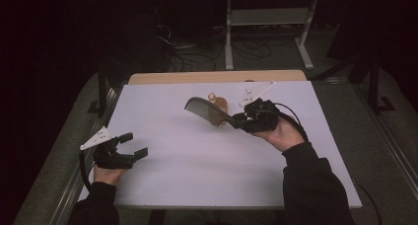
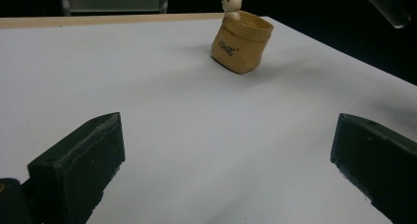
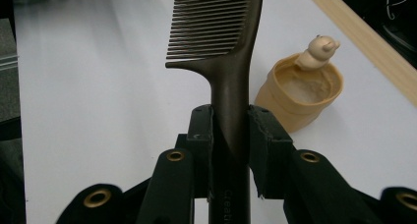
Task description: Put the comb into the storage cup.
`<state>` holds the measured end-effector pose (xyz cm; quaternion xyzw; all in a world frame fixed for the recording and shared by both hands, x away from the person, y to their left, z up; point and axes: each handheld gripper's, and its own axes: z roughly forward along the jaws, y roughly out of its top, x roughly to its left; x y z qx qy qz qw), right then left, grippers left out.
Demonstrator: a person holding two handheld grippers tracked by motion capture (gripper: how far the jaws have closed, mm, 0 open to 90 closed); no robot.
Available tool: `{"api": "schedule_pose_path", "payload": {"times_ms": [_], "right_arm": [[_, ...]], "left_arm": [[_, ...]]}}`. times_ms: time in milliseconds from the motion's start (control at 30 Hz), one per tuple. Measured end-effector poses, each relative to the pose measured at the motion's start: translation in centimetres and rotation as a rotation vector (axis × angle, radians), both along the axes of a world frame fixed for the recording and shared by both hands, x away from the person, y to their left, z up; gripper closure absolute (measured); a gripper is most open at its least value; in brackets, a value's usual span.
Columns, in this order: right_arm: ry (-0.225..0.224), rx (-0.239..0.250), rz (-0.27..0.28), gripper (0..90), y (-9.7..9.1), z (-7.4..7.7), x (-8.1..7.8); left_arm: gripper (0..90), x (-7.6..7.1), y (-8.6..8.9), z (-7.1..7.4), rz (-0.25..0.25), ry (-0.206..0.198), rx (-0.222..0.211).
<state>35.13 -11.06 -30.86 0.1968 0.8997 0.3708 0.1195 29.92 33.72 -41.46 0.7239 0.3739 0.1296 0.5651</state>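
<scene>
White table (image 1: 197,170), bare in front. Right gripper (image 1: 240,119) clamped on dark comb (image 1: 204,109) by the handle, teeth raised above tan pot (image 1: 219,104); its own view reveals comb (image 3: 216,32) beside pot (image 3: 300,94). Left gripper (image 1: 133,145) spread wide, empty; its view: small bear (image 2: 232,3) on pot rim.

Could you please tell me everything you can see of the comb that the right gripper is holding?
The comb is dark brown, looks like matte plastic, with a long handle and a row of fine, even teeth along one side. Pale lettering on the handle is partly hidden. The right gripper is shut on the handle, pads pressing from both sides, and nothing else touches it. It is held above the white table, toothed end pointing away from the gripper, close to the tan pot with a bear figure.
</scene>
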Motion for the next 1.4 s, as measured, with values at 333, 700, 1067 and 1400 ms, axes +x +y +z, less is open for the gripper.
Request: {"api": "schedule_pose_path", "payload": {"times_ms": [333,700,1067,1400], "right_arm": [[-0.019,0.035,-0.008,71.4,-0.6,1.4,-0.1],[-0.044,0.059,-0.021,71.4,-0.8,2.5,0.2],[-0.071,0.073,-0.024,71.4,-0.1,3.1,0.7],[-0.094,0.083,-0.017,71.4,1.0,3.5,1.2]], "left_arm": [[0.0,0.7,-2.3,1.9,-0.054,-0.025,-0.009],[0.0,1.8,-4.7,3.9,-0.131,-0.023,0.003],[0.0,3.5,-6.8,6.1,-0.173,-0.024,-0.020],[0.0,4.9,-8.9,7.5,-0.196,-0.028,-0.034]]}}
